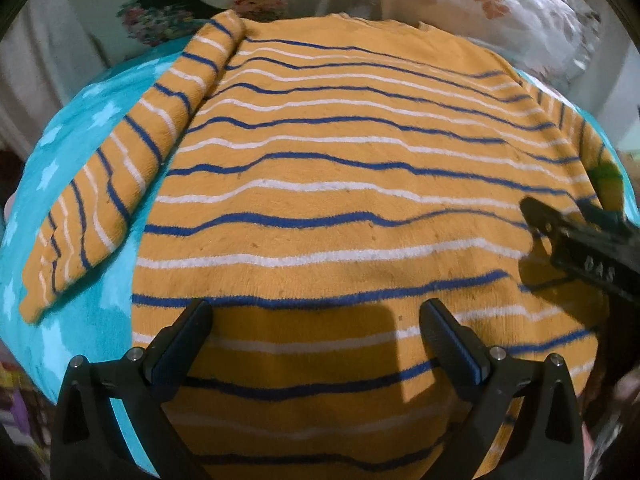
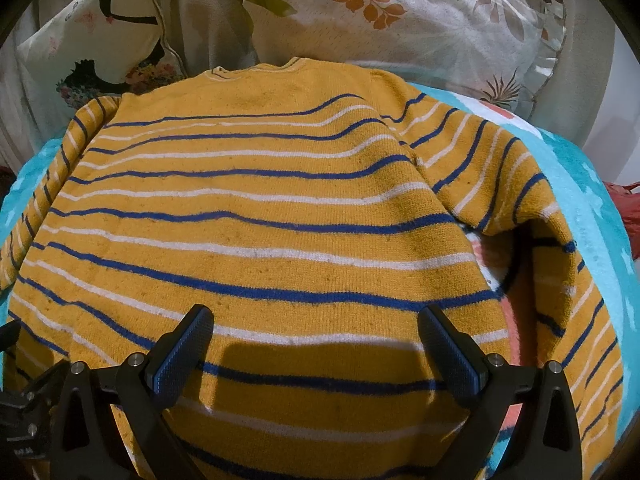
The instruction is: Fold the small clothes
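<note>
A small yellow sweater (image 1: 340,184) with blue and white stripes lies flat on a turquoise blanket (image 1: 80,128), neck away from me. Its left sleeve (image 1: 116,184) lies straight beside the body. In the right wrist view the sweater (image 2: 260,208) fills the frame and its right sleeve (image 2: 532,216) hangs down the right side. My left gripper (image 1: 316,312) is open and empty above the hem area. My right gripper (image 2: 316,316) is open and empty above the lower body. The right gripper also shows at the left wrist view's right edge (image 1: 576,236).
Floral pillows (image 2: 420,20) lie behind the sweater's neck. The turquoise blanket (image 2: 588,208) with pale stars extends to both sides. Something red (image 2: 628,208) lies at the far right edge. Part of the left gripper's body (image 2: 24,412) shows at lower left.
</note>
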A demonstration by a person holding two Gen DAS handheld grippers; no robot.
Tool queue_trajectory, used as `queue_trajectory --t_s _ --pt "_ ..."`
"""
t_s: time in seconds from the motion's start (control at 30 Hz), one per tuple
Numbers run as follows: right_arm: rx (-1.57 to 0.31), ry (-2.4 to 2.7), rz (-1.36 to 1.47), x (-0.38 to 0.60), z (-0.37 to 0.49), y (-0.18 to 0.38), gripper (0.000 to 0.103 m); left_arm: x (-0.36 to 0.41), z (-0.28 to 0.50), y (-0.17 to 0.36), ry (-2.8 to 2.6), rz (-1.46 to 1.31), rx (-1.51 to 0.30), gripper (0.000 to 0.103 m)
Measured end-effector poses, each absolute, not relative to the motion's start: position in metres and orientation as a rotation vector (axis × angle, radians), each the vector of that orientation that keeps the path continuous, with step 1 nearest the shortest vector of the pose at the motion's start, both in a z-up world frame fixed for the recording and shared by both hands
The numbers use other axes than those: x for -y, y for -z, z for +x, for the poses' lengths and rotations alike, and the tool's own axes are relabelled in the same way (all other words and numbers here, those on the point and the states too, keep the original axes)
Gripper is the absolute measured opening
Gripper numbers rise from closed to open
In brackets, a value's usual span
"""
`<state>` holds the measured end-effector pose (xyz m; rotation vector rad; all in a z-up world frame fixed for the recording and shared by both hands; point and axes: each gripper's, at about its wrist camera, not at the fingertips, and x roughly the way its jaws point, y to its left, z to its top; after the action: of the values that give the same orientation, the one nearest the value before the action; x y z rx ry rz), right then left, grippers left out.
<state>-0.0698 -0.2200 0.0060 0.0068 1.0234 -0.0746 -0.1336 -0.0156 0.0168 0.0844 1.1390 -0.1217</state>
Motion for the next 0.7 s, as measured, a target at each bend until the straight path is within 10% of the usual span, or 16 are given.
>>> queue_trajectory --t_s 0.7 --pt "-1.087 0.131 0.042 0.221 -0.066 -0.006 0.103 -0.082 -0.129 -0.069 0.195 0.073 -1.108 0.103"
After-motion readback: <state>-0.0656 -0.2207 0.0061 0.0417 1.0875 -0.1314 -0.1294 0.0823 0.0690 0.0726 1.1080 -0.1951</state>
